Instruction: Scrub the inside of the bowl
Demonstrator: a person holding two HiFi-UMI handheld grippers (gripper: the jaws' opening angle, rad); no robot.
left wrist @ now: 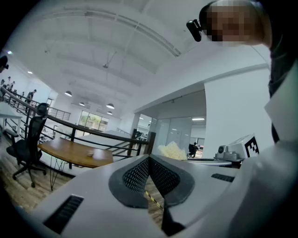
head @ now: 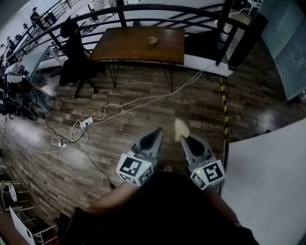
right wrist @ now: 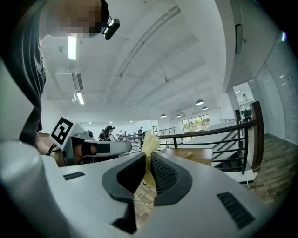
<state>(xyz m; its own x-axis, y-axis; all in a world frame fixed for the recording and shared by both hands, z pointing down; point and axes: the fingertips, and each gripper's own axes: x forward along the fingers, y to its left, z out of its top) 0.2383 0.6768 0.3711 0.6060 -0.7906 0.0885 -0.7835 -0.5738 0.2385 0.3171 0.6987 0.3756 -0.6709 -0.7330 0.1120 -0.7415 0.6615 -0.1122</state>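
Observation:
A small tan bowl [head: 152, 40] sits on a brown wooden table [head: 124, 48] far ahead, well away from both grippers; it also shows as the bowl [left wrist: 90, 153] in the left gripper view and the bowl [right wrist: 188, 154] in the right one. My left gripper [head: 157, 131] is held level in front of my body over the wood floor, and the left gripper [left wrist: 149, 160] has its jaws shut with nothing between them. My right gripper [head: 184, 139] beside it is shut on a pale yellow scrub pad [head: 181, 127]. The pad [right wrist: 150, 142] sticks up out of the right gripper [right wrist: 148, 158].
A black office chair [head: 76, 57] stands left of the table. White cables and a power strip [head: 86, 123] lie on the floor ahead to the left. A black railing [head: 143, 9] runs behind the table. Striped tape [head: 224, 105] and a white surface [head: 267, 182] lie to the right.

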